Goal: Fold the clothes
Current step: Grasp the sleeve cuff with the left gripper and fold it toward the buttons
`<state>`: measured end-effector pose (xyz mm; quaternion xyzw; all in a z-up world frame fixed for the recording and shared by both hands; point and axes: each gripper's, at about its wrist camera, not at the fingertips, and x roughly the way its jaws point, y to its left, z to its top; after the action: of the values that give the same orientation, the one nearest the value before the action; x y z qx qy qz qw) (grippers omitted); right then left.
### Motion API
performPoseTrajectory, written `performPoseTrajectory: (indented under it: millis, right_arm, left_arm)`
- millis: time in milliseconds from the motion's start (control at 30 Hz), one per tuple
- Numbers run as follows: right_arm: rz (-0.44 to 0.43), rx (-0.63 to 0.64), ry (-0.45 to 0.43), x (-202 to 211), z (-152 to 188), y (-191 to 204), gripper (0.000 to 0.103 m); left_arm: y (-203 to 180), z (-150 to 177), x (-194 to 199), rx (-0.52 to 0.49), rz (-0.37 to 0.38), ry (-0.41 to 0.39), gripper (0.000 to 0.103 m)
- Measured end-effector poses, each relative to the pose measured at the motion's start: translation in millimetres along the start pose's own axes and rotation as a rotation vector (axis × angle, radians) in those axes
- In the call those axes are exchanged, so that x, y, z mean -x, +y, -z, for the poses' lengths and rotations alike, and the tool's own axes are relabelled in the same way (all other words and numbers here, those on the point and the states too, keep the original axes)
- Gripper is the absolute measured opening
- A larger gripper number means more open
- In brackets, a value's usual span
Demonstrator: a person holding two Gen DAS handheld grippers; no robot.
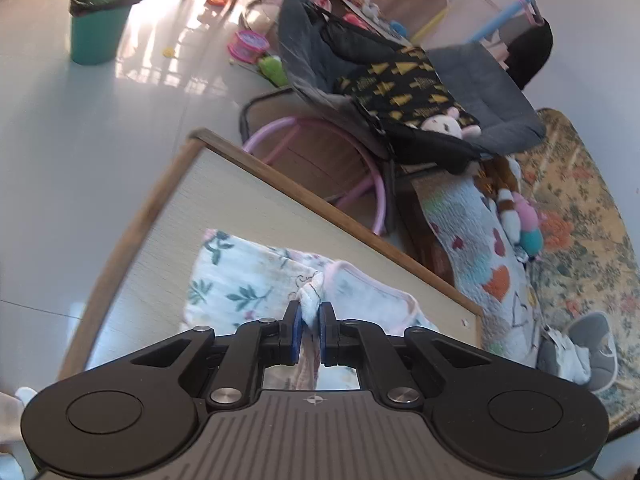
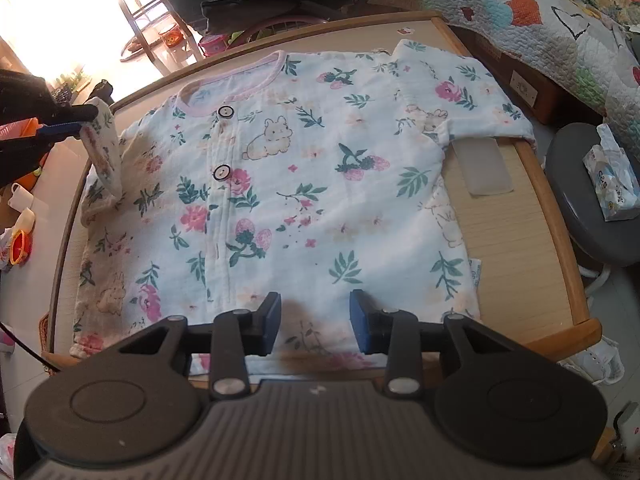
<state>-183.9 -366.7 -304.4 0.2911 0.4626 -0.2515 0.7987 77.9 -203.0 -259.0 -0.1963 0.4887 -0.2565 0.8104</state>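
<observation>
Garment: white floral muslin baby shirt [image 2: 280, 184], flat on the pale wooden worktop [image 2: 516, 240].
Left gripper [image 1: 309, 322]: jaws clamped on the sleeve cuff [image 1: 311, 298].
Right gripper [image 2: 315, 320]: jaws half open, empty, over the hem.
Advice: carry the sleeve across level, keeping the body flat.

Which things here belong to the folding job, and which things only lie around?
For the job:
- white floral cotton baby shirt
- left gripper, shut on its sleeve
- right gripper, open
- wooden-rimmed table

Lying about:
- teal plastic bin
- tissue pack
- translucent rectangular pad
</observation>
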Motion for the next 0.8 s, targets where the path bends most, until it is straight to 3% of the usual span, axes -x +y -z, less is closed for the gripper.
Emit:
performPoseTrajectory:
  millis: [300,467,633,667,733,767,800]
  right_arm:
    - [-0.01,-0.013,0.0,-0.4,-0.7,-2.1,0.037]
    - [-0.013,-0.015,0.0,-0.4,-0.7,-2.4,0.038]
    - [-0.02,-0.02,0.001,0.0,-1.1,-4.2,0.038]
    - [-0.022,-0.021,0.001,-0.1,-1.2,-4.6,0.038]
    - [-0.027,-0.024,0.002,-0.1,-1.3,-5.4,0.038]
    - [-0.028,-0.025,0.002,0.0,-1.4,-5.8,0.038]
    - [-0.03,-0.026,0.002,0.0,-1.4,-6.1,0.038]
  left_arm:
    - [-30.0,14.9,-39.5,-0.076,0.032,0.127,0.008]
    - [-37.0,23.5,-70.4,-0.1,-0.041,0.165,0.008]
    - [-38.8,29.5,-94.4,-0.069,-0.056,0.17,0.011]
    - [-38.2,31.2,-97.8,-0.058,-0.058,0.171,0.017]
    - [-38.7,33.9,-101.6,-0.053,-0.068,0.174,0.018]
    - [-39.6,35.1,-103.1,-0.06,-0.077,0.176,0.023]
    - [-40.3,35.9,-102.4,-0.067,-0.077,0.168,0.036]
